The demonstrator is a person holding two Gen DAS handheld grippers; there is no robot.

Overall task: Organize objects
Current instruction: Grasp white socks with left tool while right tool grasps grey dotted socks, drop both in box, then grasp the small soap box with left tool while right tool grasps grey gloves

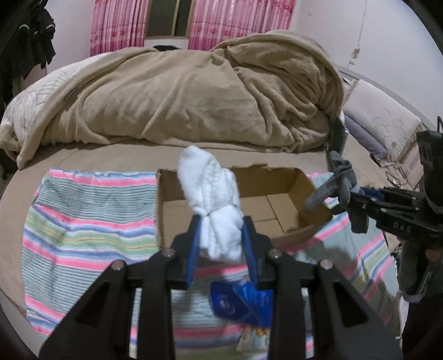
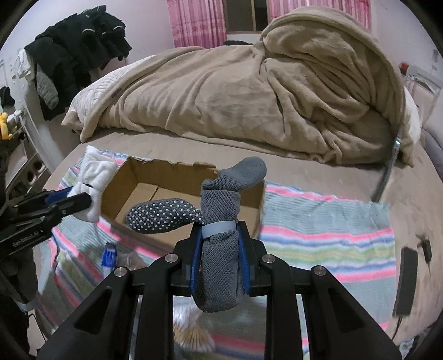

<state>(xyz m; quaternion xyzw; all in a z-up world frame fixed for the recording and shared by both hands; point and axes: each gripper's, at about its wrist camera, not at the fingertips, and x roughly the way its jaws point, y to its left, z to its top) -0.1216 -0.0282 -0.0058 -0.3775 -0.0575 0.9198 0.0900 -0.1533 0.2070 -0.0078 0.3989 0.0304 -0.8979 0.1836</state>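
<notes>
My left gripper [image 1: 221,235] has its jaws clamped on a rolled white sock bundle [image 1: 213,199], held above the open cardboard box [image 1: 279,205] on the bed. My right gripper [image 2: 220,243] pinches grey grip socks [image 2: 218,221] over its near edge.

Past the claw there's a big rumpled tan blanket [image 1: 193,97] heaped on the bed [image 2: 415,199], pink curtains [image 1: 116,25] behind it, a pile of black clothes [image 2: 77,52] off left, and a pillow [image 1: 384,121] far right.
</notes>
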